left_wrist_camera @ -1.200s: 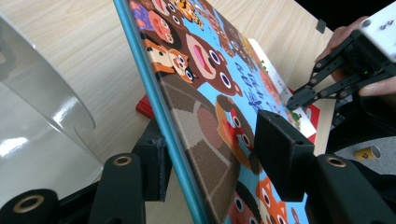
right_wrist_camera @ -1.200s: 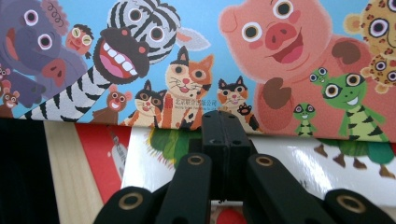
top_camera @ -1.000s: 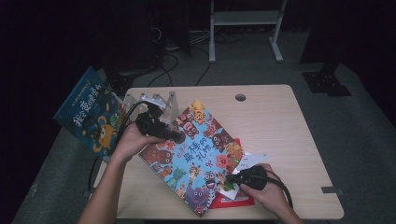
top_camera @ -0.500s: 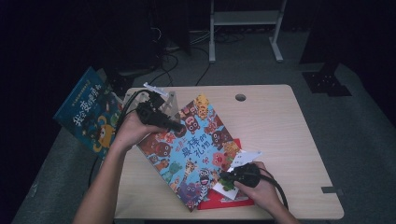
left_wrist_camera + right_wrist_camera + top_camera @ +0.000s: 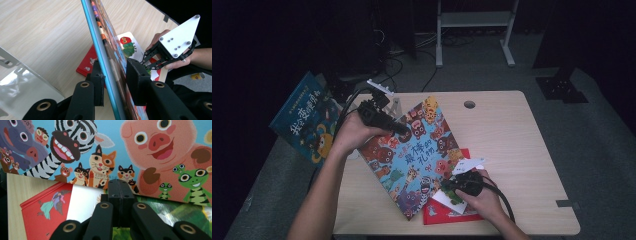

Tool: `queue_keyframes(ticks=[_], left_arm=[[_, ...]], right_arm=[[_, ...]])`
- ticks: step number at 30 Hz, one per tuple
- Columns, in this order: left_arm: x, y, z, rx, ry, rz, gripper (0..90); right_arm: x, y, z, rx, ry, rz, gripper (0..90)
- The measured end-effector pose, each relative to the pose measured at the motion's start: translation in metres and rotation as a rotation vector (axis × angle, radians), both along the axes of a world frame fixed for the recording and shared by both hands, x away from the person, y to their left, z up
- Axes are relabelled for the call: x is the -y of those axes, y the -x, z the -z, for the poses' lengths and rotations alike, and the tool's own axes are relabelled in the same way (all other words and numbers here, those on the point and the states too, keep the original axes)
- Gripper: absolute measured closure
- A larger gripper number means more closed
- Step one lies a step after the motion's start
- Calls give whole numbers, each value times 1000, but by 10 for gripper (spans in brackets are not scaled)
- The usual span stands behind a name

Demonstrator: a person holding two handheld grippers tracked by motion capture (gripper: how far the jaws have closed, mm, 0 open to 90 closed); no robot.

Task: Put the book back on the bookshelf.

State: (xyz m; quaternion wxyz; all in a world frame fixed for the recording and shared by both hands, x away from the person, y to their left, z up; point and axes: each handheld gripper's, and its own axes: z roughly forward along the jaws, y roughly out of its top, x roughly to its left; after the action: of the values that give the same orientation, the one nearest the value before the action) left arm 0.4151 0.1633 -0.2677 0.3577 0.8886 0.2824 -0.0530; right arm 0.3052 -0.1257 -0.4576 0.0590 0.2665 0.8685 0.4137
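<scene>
— Where does the animal book (image 5: 414, 150) stand right now?

— I have it clamped in my left gripper (image 5: 113, 80), one jaw on each face near its upper edge. It runs away from that gripper at a slant, tilted up off the table (image 5: 512, 130), with its far lower edge reaching toward my right gripper (image 5: 451, 186).

— And the right gripper?

— Its jaws are pressed together with nothing between them that I can see. It sits low, just in front of the book's lower edge, resting over the red book (image 5: 42, 210) and the caterpillar book (image 5: 128, 46) that lie flat beneath.

— So how far along would you say you are?

— The book is lifted and gripped, so the pick-up is done. I'd judge that placing it is what's left. The clear stand (image 5: 27, 82) is just beside my left gripper, on its outer side, and nothing rests in it yet. Another blue book (image 5: 307, 122) leans off beyond that, past the table's edge.

— Anything to watch?

— The grip is near one edge only, so the book could swing as I move it.
</scene>
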Motion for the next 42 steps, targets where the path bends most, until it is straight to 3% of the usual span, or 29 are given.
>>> queue_keyframes(ticks=[4,7,10,13,17,20,22,25,27,32,35,42], left_arm=[[-1,0,-1,-13,0,-2,699],[0,0,-4,-37,16,10,719],[4,3,-8,-39,25,39,740],[9,4,-12,-35,9,50,747],[15,6,-17,-32,-8,57,753],[19,7,-20,-36,-9,67,763],[22,8,-23,-35,-15,73,771],[27,9,-27,-31,-28,80,783],[30,11,-30,-28,-43,88,788],[34,13,-36,-27,-64,99,804],[37,17,-41,-6,-90,104,806],[36,20,-47,28,-135,89,806]], right_arm=[[1,-1,1,5,-18,0,824],[11,-5,0,23,-28,45,764],[29,-14,-3,45,-34,138,701],[53,-24,-4,97,-14,240,602],[83,-38,-2,111,-36,353,492],[103,-50,3,99,-2,413,443],[113,-59,5,115,25,454,420],[126,-71,7,132,11,513,389],[131,-79,9,120,33,534,346],[139,-92,17,117,30,598,310],[140,-95,23,121,70,612,283],[143,-98,27,84,106,629,222]])
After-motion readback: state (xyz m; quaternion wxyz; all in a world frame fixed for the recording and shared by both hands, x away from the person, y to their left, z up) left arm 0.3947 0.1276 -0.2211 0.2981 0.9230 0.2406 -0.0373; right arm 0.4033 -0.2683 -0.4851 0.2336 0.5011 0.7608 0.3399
